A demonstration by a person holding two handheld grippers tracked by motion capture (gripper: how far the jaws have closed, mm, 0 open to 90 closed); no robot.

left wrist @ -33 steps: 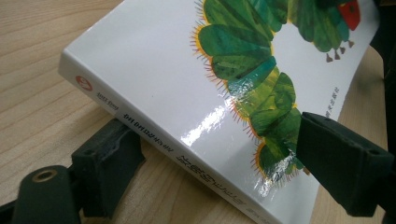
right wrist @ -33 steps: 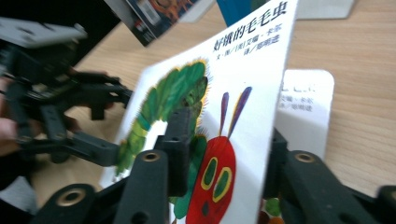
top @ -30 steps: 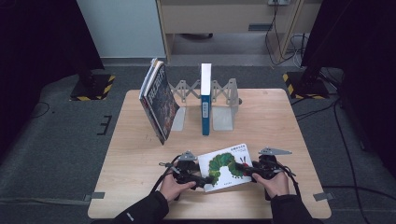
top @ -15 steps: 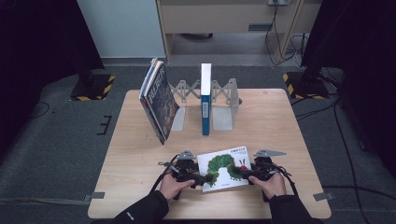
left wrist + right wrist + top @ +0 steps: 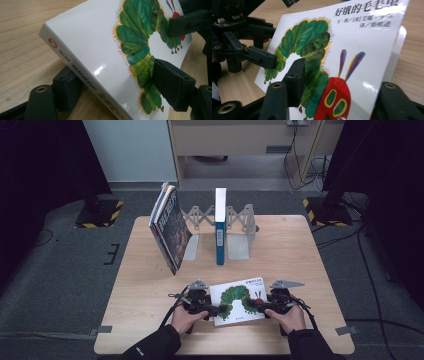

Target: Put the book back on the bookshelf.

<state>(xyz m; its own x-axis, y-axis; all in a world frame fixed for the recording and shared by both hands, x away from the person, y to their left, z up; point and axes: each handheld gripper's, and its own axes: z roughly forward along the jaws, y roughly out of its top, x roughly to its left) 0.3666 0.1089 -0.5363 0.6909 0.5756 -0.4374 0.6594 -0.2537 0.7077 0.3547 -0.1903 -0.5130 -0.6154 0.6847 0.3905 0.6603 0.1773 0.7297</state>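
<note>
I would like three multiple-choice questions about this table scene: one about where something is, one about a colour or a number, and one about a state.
1. Where does the caterpillar book lie?
A. at the table's near edge, between the two grippers
B. inside the metal rack
C. on the floor

2. What colour is the caterpillar's head on the cover?
A. blue
B. red
C. black

3. How does the blue-spined book stand in the metal rack?
A. flat on its cover
B. leaning far to one side
C. upright

Answers:
1. A, since the high view shows it on the table with the left gripper at one side and the right gripper at the other.
2. B, since the right gripper view shows a red head with yellow-green eyes.
3. C, since its spine rises straight between the rack's plates, while the dark book beside it leans.
</note>
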